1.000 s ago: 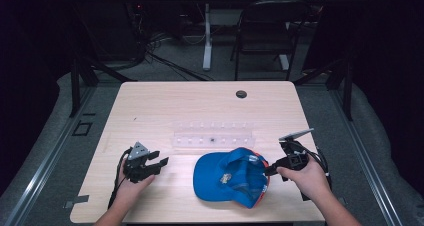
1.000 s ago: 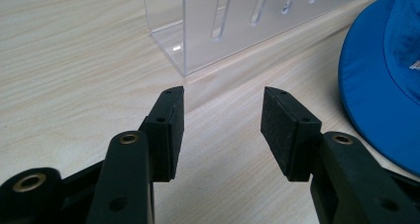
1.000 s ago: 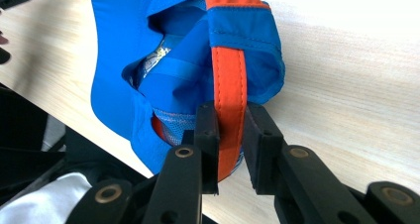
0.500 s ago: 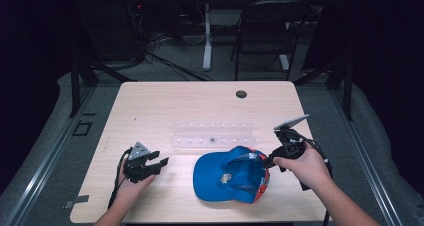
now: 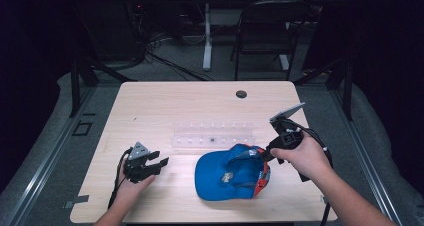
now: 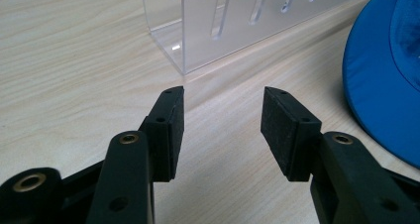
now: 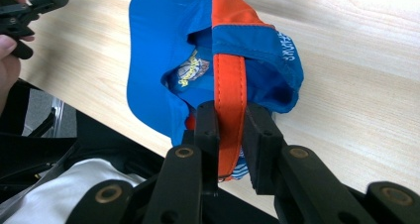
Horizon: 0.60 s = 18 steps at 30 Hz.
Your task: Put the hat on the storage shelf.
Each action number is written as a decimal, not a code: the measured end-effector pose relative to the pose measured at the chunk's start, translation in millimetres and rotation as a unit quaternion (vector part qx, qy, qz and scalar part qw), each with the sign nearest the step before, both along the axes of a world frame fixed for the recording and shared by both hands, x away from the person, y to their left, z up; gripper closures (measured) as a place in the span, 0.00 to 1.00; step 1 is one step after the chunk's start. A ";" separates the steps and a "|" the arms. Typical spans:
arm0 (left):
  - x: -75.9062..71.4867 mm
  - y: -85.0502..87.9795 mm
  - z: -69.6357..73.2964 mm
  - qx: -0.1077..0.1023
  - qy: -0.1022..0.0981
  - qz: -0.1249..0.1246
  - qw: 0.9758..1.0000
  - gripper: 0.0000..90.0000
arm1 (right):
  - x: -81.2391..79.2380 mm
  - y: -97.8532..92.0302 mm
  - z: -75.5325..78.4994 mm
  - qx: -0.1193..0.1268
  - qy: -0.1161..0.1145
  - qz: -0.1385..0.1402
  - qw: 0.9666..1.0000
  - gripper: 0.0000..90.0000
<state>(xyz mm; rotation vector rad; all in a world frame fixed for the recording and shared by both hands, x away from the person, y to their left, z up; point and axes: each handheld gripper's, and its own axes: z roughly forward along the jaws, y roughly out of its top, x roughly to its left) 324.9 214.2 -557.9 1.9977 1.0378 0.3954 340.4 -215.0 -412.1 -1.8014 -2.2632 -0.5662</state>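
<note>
The right gripper has its fingers clamped on the cap, pinching the orange strap at the cap's back between the two pads. The cap is blue with orange trim and lies upside down near the counter's front edge, right of centre, its open inside turned up and a small printed label showing there. Its brim points toward the left gripper, while the strap end, on the right, is raised off the wood in the grip. The person's right hand wraps the gripper body just right of the cap, close to the counter's right edge.

The left gripper rests low near the front-left part of the counter, well apart from the cap, held in the left hand. Its fingers stand wide open with nothing between them, only bare wood.

A clear rack lies flat across the middle of the counter, just behind the cap. A dark round grommet sits near the back edge.
</note>
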 end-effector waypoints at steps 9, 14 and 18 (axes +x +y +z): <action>0.0 -0.1 0.0 0.001 -0.001 -0.001 1.000 0.58 | 4.2 4.3 18.6 -0.002 0.001 0.005 1.000 0.87; -0.1 -0.5 -0.1 0.002 -0.001 -0.003 1.000 0.58 | 5.6 4.4 30.5 0.007 0.003 -0.002 1.000 0.87; -0.3 -0.5 0.1 0.002 -0.001 -0.003 1.000 0.58 | 6.4 2.8 36.1 0.011 0.008 0.001 1.000 0.87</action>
